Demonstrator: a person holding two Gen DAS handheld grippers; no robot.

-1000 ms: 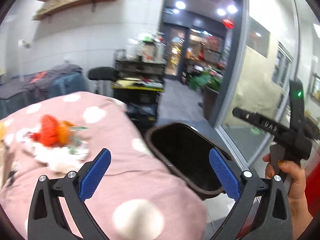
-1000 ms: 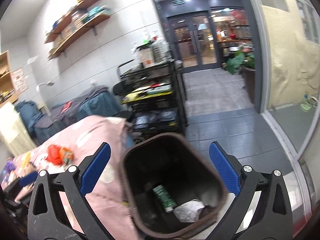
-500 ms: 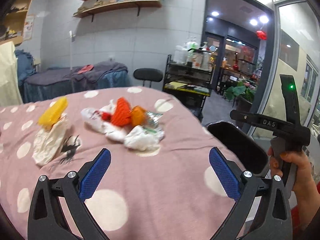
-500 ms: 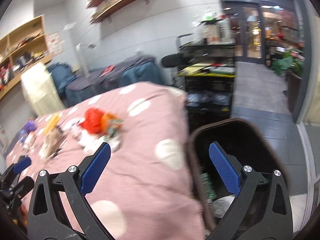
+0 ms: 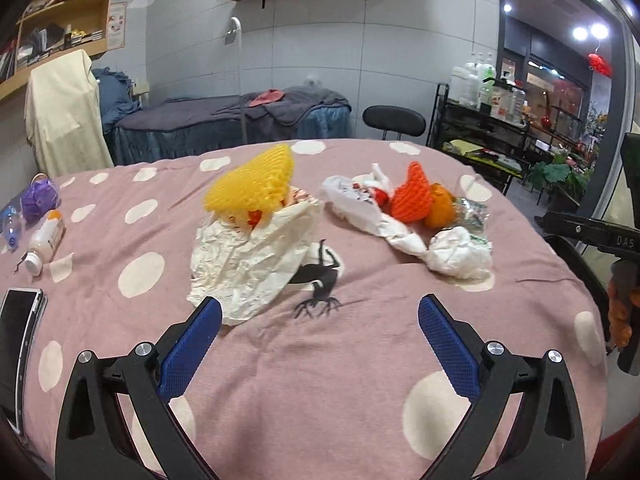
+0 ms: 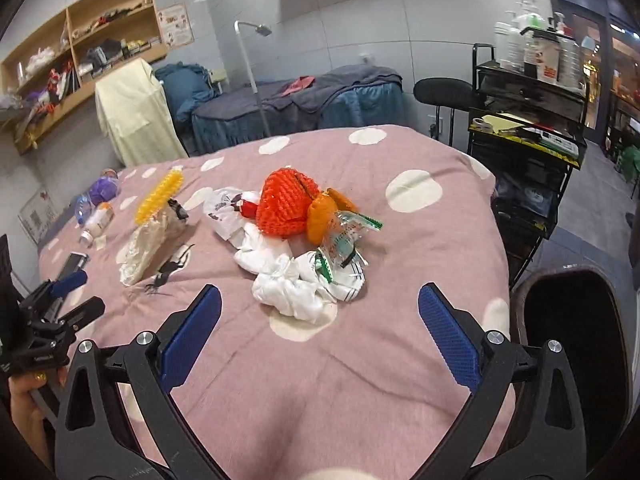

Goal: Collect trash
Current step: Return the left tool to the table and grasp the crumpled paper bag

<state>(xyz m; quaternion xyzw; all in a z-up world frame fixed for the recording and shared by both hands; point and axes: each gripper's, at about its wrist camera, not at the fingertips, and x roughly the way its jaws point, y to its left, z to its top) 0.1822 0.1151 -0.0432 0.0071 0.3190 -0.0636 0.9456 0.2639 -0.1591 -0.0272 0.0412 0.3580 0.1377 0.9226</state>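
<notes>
Both views have swung from the bin (image 6: 576, 320) to the bed, grippers (image 5: 320, 332) (image 6: 320, 320) spread and empty; the white wad (image 6: 294, 294) looks light and soft, best pinched at its bunched middle.

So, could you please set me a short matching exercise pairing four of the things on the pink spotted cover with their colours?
Things:
1. foam net on the crumpled paper
2. foam net beside the plastic wrappers
3. phone at the cover's edge
4. small ball near the bottle

Colours:
A. black
B. purple
C. yellow
D. red-orange

Pairs: 1-C, 2-D, 3-A, 4-B
</notes>
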